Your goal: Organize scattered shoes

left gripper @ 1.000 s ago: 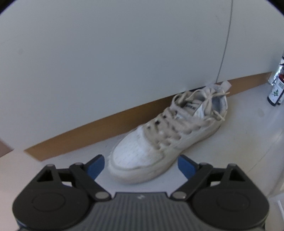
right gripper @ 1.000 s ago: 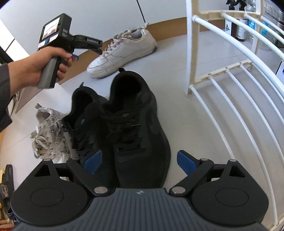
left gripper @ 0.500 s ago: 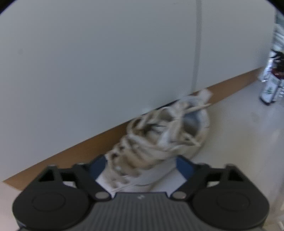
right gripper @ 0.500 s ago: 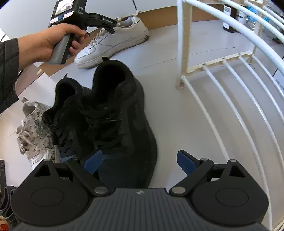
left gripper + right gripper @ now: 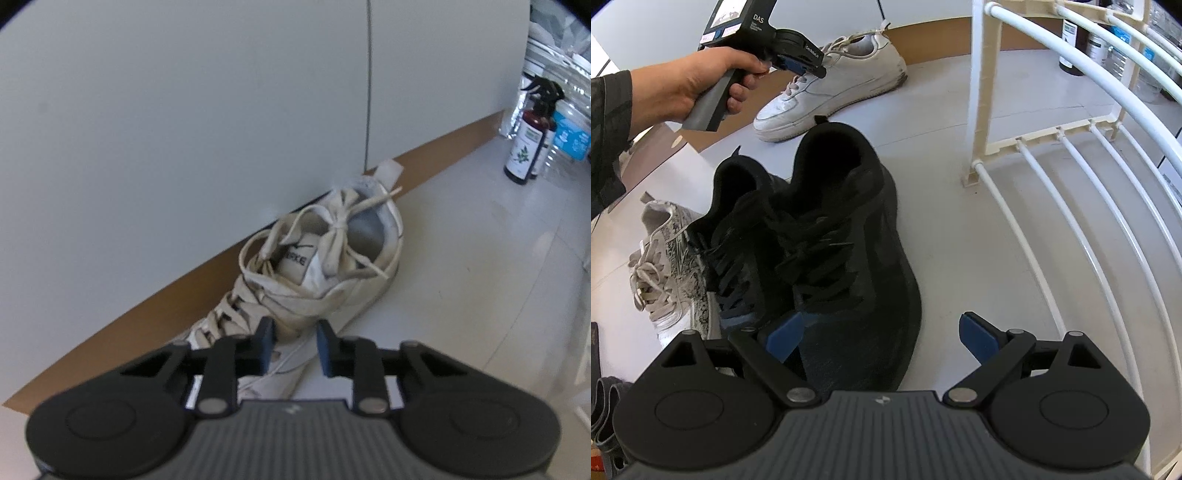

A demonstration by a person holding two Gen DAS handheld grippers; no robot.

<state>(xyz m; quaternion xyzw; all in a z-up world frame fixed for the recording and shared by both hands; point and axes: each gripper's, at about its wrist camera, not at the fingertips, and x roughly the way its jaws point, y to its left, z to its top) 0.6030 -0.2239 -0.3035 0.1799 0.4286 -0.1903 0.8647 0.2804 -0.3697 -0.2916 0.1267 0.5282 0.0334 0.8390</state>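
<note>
A white sneaker [image 5: 332, 266] lies on the pale floor against the wall, heel pointing away from me. My left gripper [image 5: 294, 341] is shut on its upper by the laces, with the blue pads pressed on the side of the eyelet row. In the right wrist view the same white sneaker [image 5: 846, 88] lies at the far end, with a hand [image 5: 701, 85] holding the left gripper [image 5: 809, 66] on it. My right gripper [image 5: 882, 336] hangs open over a pair of black shoes [image 5: 842, 240]. The toe of the nearer black shoe sits between its fingers, untouched.
A grey patterned sneaker [image 5: 668, 266] lies left of the black pair. A white wire shoe rack [image 5: 1071, 184] fills the right side. Spray bottles [image 5: 528, 147] stand by the wall at the far right. A brown skirting board [image 5: 147, 314] and a thin cord [image 5: 368, 92] run along the wall.
The left gripper has moved in over the white sneaker and its jaws have gone from wide open to shut on the upper. The right gripper has hardly moved.
</note>
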